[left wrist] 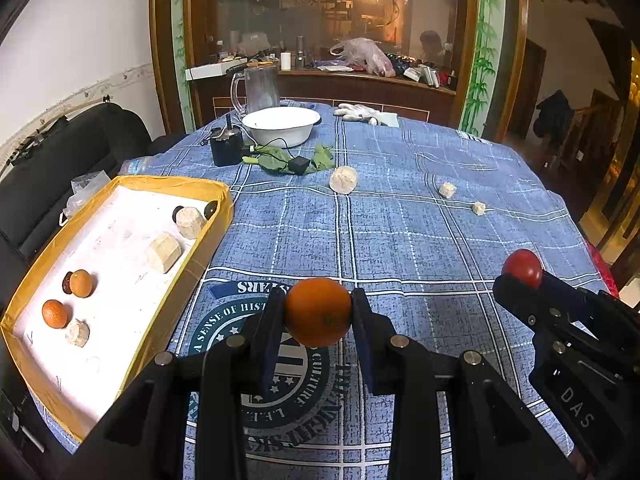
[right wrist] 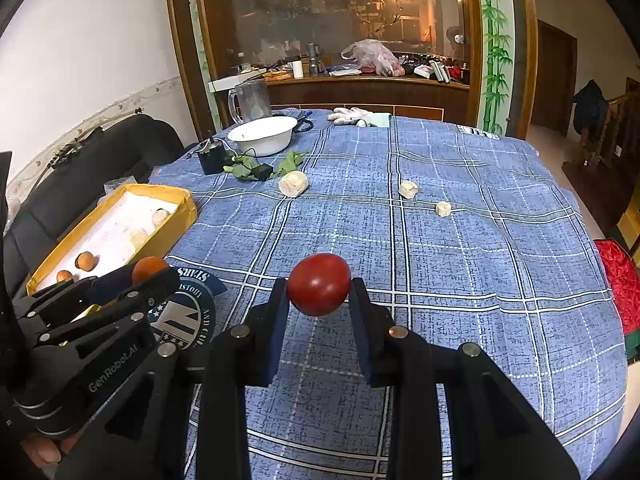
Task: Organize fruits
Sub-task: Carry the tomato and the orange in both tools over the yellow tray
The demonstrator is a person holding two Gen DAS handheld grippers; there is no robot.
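Orange round fruit [left wrist: 318,312] pinched by left gripper [left wrist: 318,314]; red round tomato [right wrist: 319,284] by right gripper [right wrist: 319,286]. Yellow-rimmed cardboard tray [left wrist: 176,182]: 2 oranges, 3 pale lumps, seen fully only in left view.

Red fruit [right wrist: 319,284], prob. tomato, in R gripper [right wrist: 319,286]

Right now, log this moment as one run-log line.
left gripper: shut on orange | right gripper: shut on red fruit | both above tablecloth | yellow box: not reached
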